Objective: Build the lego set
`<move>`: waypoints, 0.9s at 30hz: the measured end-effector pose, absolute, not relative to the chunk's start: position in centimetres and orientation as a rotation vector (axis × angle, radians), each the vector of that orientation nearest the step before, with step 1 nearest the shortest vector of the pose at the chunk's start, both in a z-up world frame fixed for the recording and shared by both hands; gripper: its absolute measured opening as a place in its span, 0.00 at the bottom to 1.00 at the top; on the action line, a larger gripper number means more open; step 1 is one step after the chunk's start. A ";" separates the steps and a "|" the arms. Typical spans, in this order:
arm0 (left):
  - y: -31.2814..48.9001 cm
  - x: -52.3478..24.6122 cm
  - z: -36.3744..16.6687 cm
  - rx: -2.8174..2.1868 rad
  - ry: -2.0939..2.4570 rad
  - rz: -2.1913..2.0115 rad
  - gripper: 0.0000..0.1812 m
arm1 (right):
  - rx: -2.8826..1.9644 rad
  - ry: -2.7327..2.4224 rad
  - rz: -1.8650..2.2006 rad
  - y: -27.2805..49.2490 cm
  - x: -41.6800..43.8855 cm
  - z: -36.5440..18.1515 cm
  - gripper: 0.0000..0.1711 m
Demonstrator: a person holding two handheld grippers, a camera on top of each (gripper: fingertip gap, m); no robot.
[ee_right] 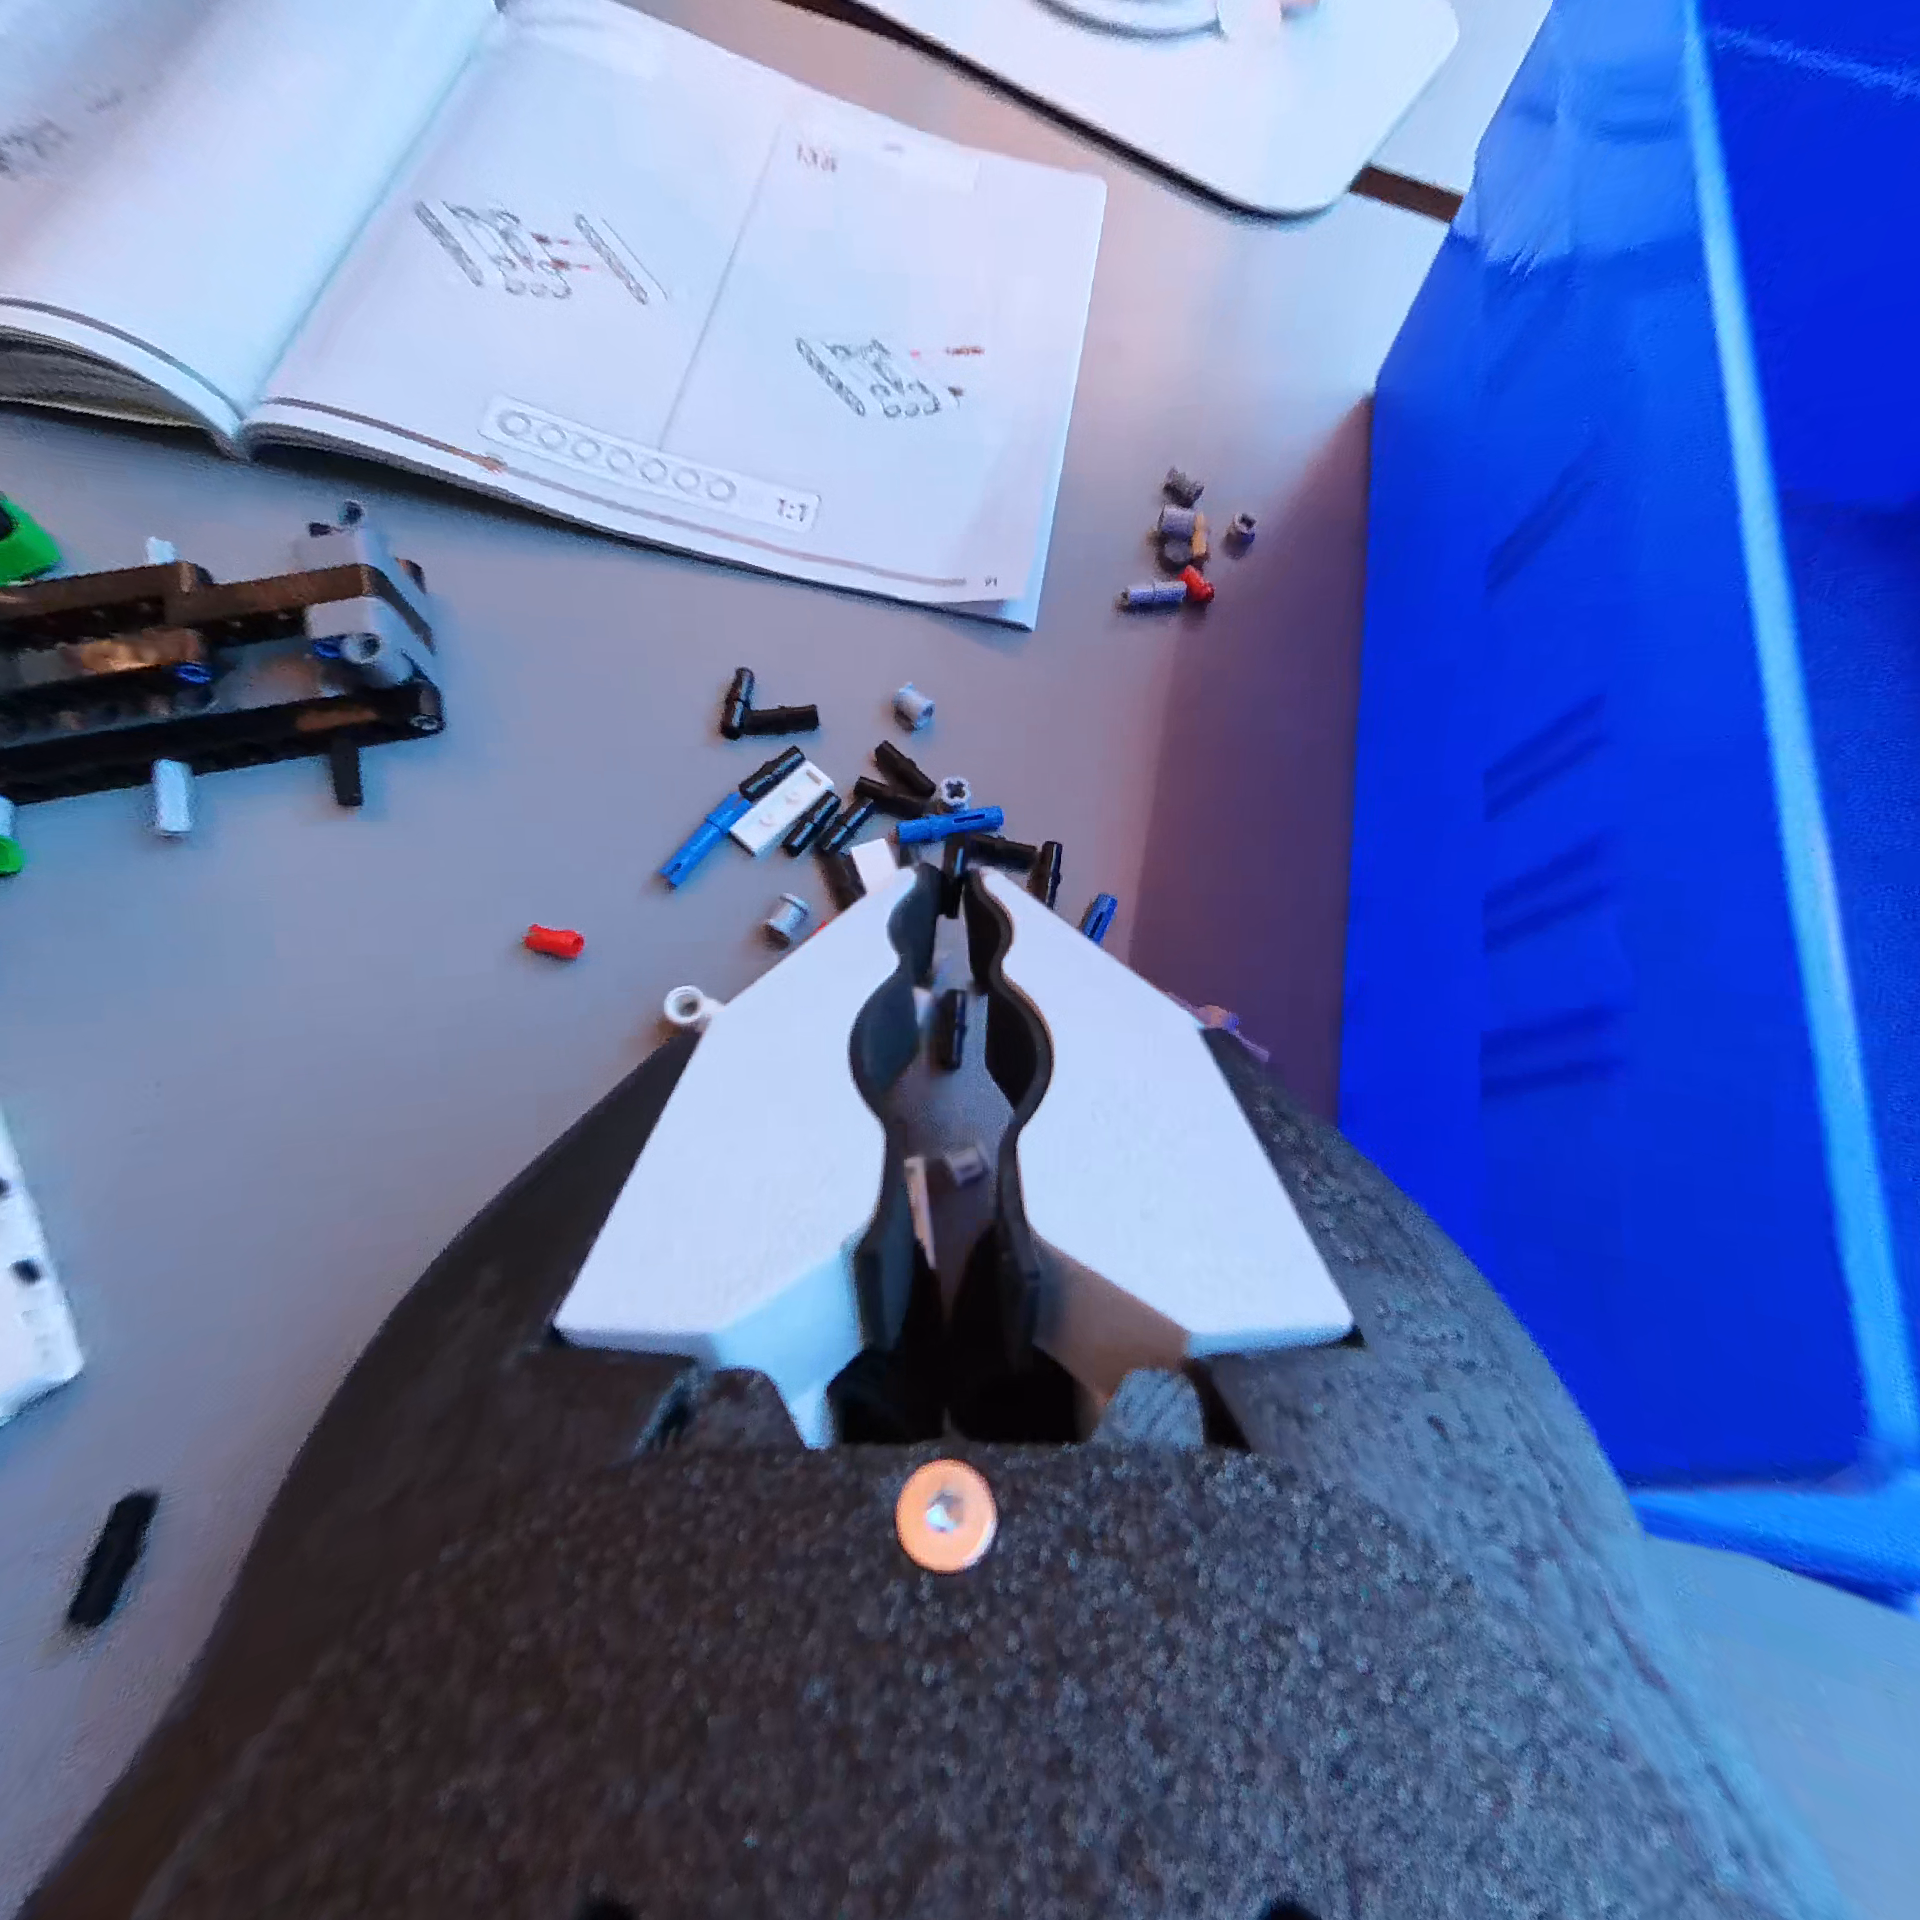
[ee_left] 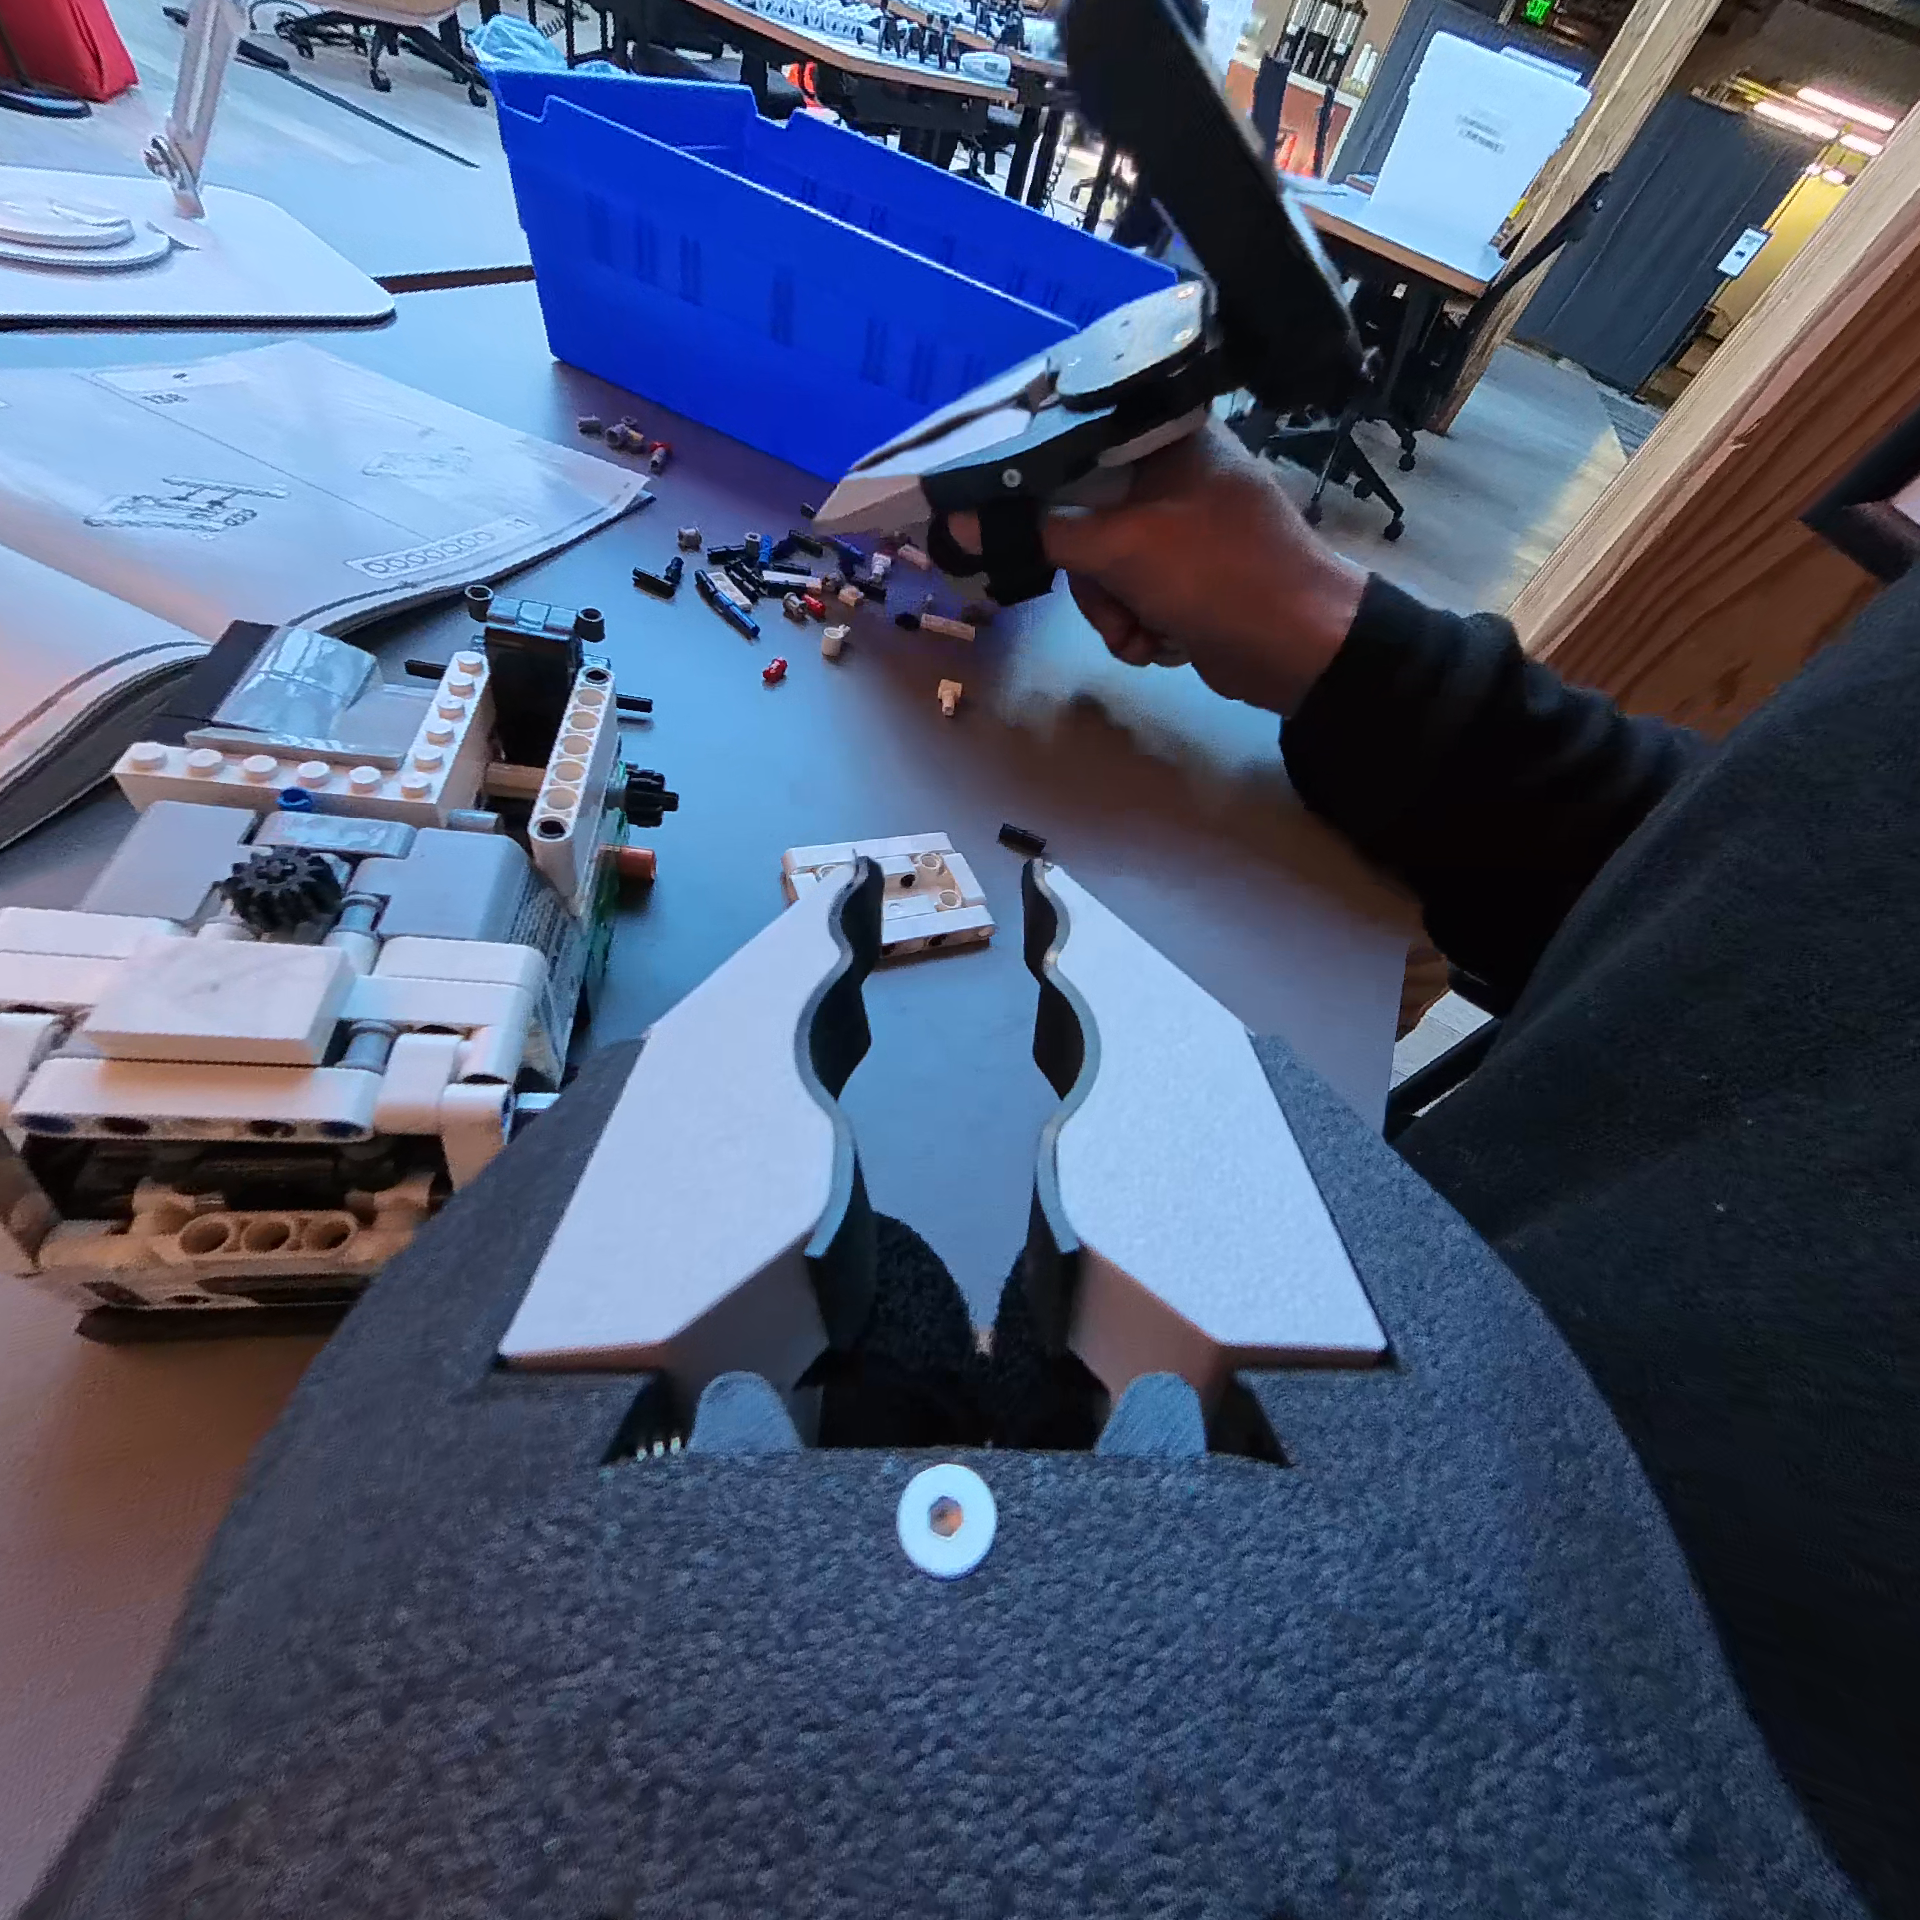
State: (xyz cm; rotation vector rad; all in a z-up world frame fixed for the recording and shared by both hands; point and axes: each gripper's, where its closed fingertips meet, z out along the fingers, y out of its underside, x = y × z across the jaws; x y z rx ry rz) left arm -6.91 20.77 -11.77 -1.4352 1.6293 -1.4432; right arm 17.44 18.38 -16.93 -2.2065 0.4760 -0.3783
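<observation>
My left gripper (ee_left: 948,883) is open and empty, low over the dark table, with its left fingertip over a small white Lego sub-assembly (ee_left: 914,899). A large white and grey Lego model (ee_left: 291,935) stands to its left. My right gripper (ee_right: 948,883) hangs over a pile of small pins and connectors (ee_right: 831,810), its jaws almost closed on a black pin (ee_right: 952,873) at the tips. In the left wrist view the right gripper (ee_left: 842,504), held by a hand, is above the same pile (ee_left: 810,592).
A blue bin (ee_left: 810,291) stands behind the pile and fills the right side of the right wrist view (ee_right: 1610,831). An open instruction booklet (ee_right: 727,312) lies at the back left. A black Lego frame (ee_right: 208,665) and a loose red pin (ee_right: 553,940) lie nearby. About 25 cm separates my left fingertips from my right.
</observation>
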 end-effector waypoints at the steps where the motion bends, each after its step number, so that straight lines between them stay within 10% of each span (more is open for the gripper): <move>1: 20.7 -6.9 -11.7 -1.434 1.629 -1.445 0.14 | -2.199 0.445 -0.351 18.5 16.8 -16.5 0.03; 27: 19.4 -7.0 -15.3 -1.596 1.714 -1.197 0.15 | -2.390 -0.023 0.046 13.3 2.3 -19.2 0.02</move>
